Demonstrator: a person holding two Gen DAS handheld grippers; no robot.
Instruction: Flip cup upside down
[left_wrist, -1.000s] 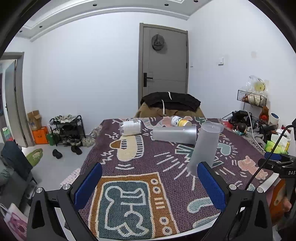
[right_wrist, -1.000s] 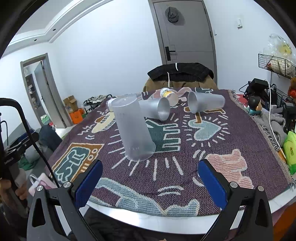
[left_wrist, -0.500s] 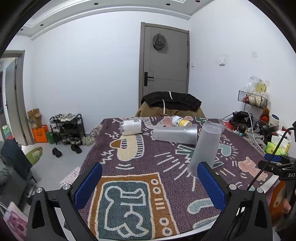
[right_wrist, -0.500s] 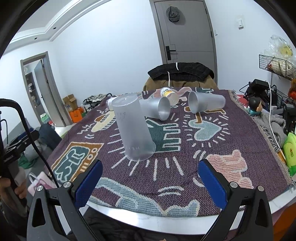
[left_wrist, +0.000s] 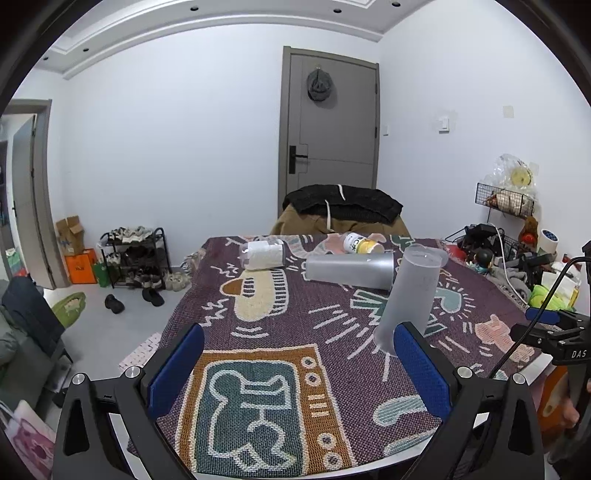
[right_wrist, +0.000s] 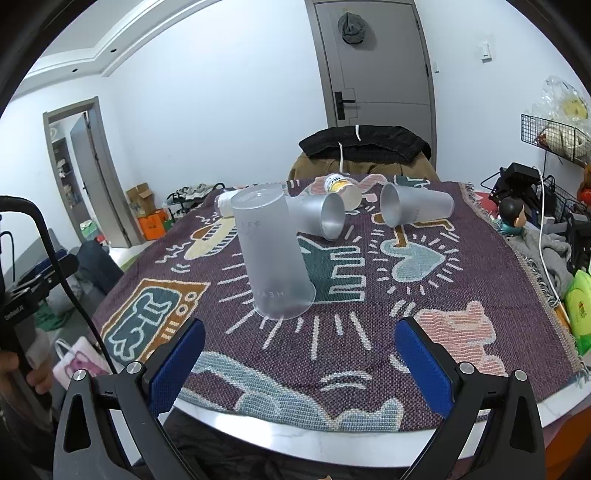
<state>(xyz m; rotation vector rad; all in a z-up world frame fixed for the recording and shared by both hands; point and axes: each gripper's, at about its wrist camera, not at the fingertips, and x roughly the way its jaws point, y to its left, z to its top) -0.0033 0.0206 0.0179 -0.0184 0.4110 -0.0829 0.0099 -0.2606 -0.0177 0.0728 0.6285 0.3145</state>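
A tall frosted plastic cup (right_wrist: 271, 254) stands upside down, rim on the patterned cloth (right_wrist: 369, 295). In the left wrist view the same cup (left_wrist: 410, 295) stands just beyond the right finger. My right gripper (right_wrist: 299, 365) is open and empty, held back near the table's front edge, the cup ahead and slightly left. My left gripper (left_wrist: 299, 365) is open and empty over the cloth's left front corner. Two more frosted cups lie on their sides behind: one (right_wrist: 317, 218) at centre, one (right_wrist: 417, 208) to its right.
A yellow-and-white bottle (right_wrist: 341, 186) and a clear jar (left_wrist: 262, 254) lie at the far side. A chair with dark clothing (right_wrist: 364, 147) stands behind the table. Clutter, cables and a wire rack (right_wrist: 554, 136) fill the right side. The shoe rack (left_wrist: 133, 258) is on the floor left.
Both grippers have barely shifted. The cup stands in the same place, untouched.
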